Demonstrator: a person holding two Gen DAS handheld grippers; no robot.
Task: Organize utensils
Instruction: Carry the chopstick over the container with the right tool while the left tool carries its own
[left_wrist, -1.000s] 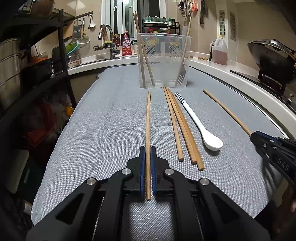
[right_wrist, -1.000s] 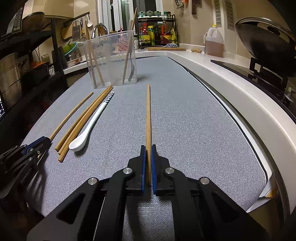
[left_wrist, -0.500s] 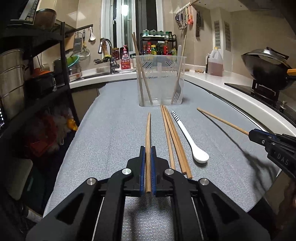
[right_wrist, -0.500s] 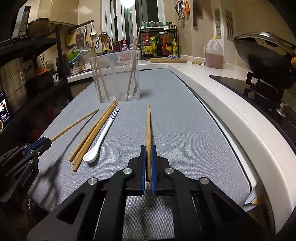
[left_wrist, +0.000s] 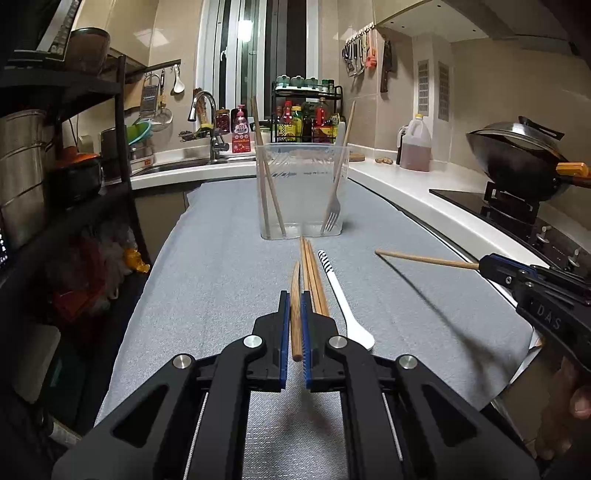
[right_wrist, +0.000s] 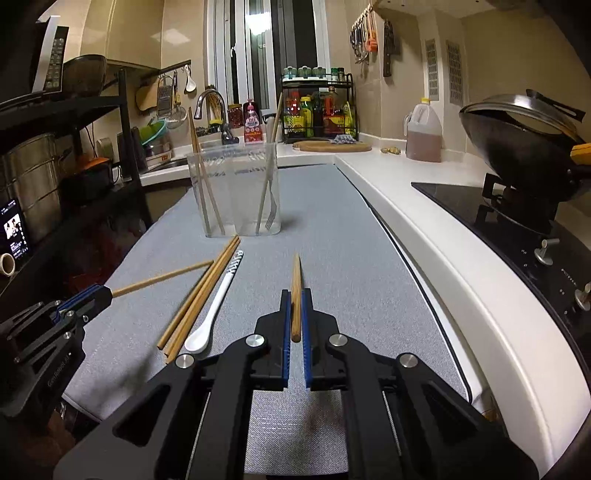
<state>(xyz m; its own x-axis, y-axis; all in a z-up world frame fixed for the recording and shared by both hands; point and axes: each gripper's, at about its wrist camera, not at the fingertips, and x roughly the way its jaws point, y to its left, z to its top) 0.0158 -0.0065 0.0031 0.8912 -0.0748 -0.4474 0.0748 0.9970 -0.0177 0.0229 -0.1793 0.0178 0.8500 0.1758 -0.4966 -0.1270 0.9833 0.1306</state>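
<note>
Both grippers have risen from the grey-clothed counter (left_wrist: 207, 280) since a second ago, each lifting a wooden chopstick clear of the cloth and angling it toward the clear plastic container (left_wrist: 303, 192) at the far end. That container stands upright on the cloth and holds two chopsticks leaning in its left part and a fork (left_wrist: 332, 214), tines down, in its right. The left gripper (left_wrist: 294, 325) is pressed together on the butt end of the left chopstick (left_wrist: 295, 291), whose tip points ahead toward the container; from the right wrist view this stick (right_wrist: 162, 279) projects out over the cloth. The right gripper (right_wrist: 295, 321) likewise pinches the right chopstick (right_wrist: 296, 284) between its blue pads, seen from the left wrist view as a stick (left_wrist: 424, 258) hanging above its own shadow. On the cloth between the two grippers lie a bundle of three loose chopsticks (right_wrist: 199, 295), packed side by side, and just beside them a white spoon (right_wrist: 214, 314) with a striped handle, bowl nearest the cameras.
</note>
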